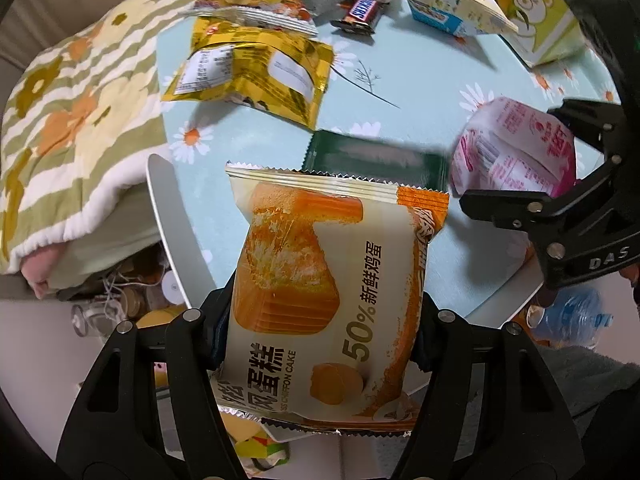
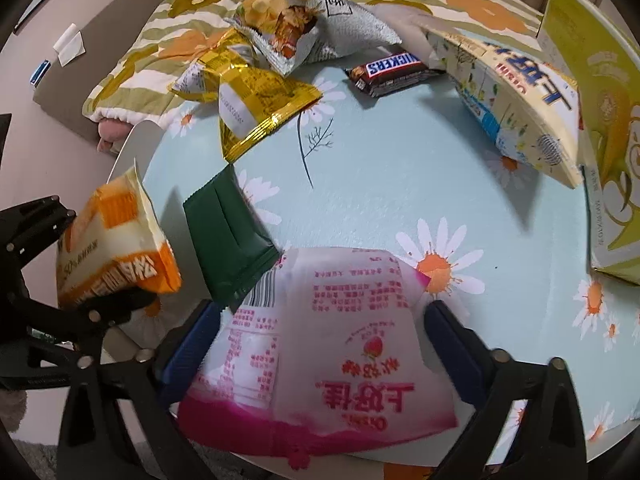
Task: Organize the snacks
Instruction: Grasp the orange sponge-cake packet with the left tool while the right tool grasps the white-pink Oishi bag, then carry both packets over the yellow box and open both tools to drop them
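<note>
A: Left gripper (image 1: 320, 344) clamped on the cream-and-orange plastic chiffon cake packet (image 1: 332, 292), pads pressing both long edges; packet lifted clear of the round table with the pale blue daisy-print cloth (image 2: 380, 200), near its edge.

B: And the right gripper (image 2: 320, 344)?

A: Straddling the white-and-pink crinkly snack bag with red print (image 2: 320, 340). Blue pads close against both sides, the left one seemingly touching, the right one maybe just apart; firm grip or not, hard to tell. Bag lying near the table's front edge, overlapping a corner of the flat dark green foil sachet (image 2: 228, 236).

B: Sorted so far?

A: Nothing visibly, judging by the layout. Loose on the cloth: the gold foil pouch with white labels (image 2: 256, 108), the grey-and-white printed crisp bag (image 2: 320, 24), the brown Snickers bar (image 2: 394, 72), the pale yellow-and-blue puffed bag (image 2: 516, 104).

B: A destination?

A: Probably the green-yellow cardboard box with a bear drawing (image 2: 600, 120) at the far right; contents hidden. Early stage, likely: two items in hand or nearly so, five still waiting.
</note>
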